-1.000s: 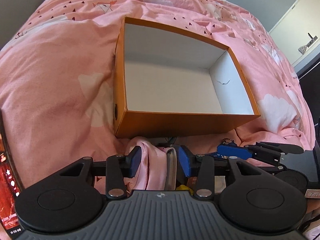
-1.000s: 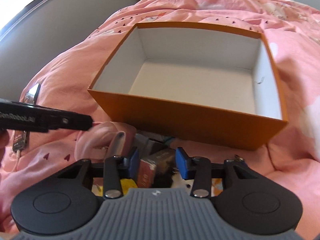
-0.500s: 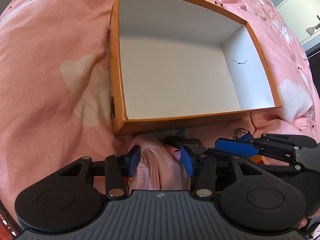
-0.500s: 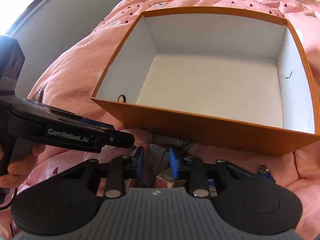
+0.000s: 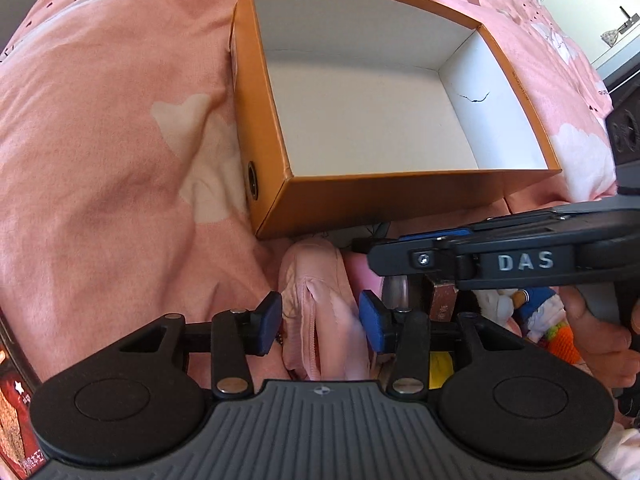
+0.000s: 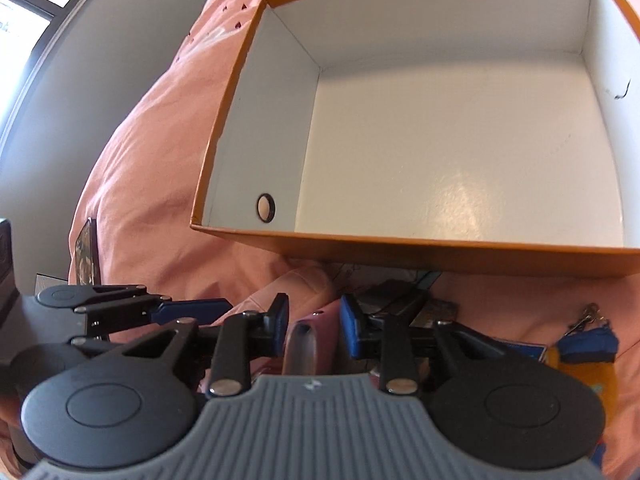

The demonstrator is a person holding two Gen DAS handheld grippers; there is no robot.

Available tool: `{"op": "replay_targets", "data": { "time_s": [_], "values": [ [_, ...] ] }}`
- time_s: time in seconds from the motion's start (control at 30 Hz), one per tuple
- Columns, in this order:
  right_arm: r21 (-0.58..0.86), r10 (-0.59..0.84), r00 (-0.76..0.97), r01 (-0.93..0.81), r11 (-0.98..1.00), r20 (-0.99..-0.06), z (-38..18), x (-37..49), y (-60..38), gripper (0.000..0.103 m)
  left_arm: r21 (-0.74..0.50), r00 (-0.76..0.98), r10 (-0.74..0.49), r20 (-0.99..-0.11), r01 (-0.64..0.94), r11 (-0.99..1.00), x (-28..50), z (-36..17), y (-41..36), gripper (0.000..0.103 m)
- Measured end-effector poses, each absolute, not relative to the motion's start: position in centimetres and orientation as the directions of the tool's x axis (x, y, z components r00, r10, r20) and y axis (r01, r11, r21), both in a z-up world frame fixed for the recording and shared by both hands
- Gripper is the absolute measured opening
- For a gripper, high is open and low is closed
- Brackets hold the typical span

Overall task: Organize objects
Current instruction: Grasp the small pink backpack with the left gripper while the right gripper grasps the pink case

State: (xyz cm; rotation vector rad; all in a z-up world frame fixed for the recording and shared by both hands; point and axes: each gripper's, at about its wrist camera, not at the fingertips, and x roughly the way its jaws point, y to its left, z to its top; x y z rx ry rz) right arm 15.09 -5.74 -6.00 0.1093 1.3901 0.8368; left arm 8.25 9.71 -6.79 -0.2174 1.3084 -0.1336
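Poising the left gripper (image 5: pixel 320 322) astride the pink pouch (image 5: pixel 316 312), grip unconfirmed, and the right gripper (image 6: pixel 314 322), jaws just reopening loosely around a mauve item (image 6: pixel 302 344), targeting clutter lying before the empty orange box (image 5: pixel 400 196).

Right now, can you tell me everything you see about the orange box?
The box looks like cardboard, orange outside and white inside, open on top with no lid in sight and nothing in it. One side wall has a round hole; the opposite wall has a small dark mark. It sits on the pink blanket, just beyond a pile of small things.
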Motion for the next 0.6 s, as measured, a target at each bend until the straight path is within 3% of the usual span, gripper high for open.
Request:
{"op": "replay_targets", "data": {
  "time_s": [0.4,0.53,0.6],
  "values": [
    [0.470,0.484,-0.113,-0.503,0.725,-0.868,-6.7,14.2,-3.6,0.031,-0.101,0.313,-0.137,-0.940,0.129,0.986,7.1,-5.8,6.6,0.054],
    [0.462,0.489,-0.100,-0.528,0.712,-0.867,-6.5,14.0,-4.4,0.026,-0.120,0.278,-0.168,-0.946,0.181,0.976,7.1,-6.2,5.2,0.061],
    [0.476,0.501,-0.108,-0.531,0.702,-0.859,-6.4,13.8,-5.2,0.024,-0.098,0.272,-0.144,-0.952,0.173,0.980,6.9,-6.6,5.1,0.044]
  ]
}}
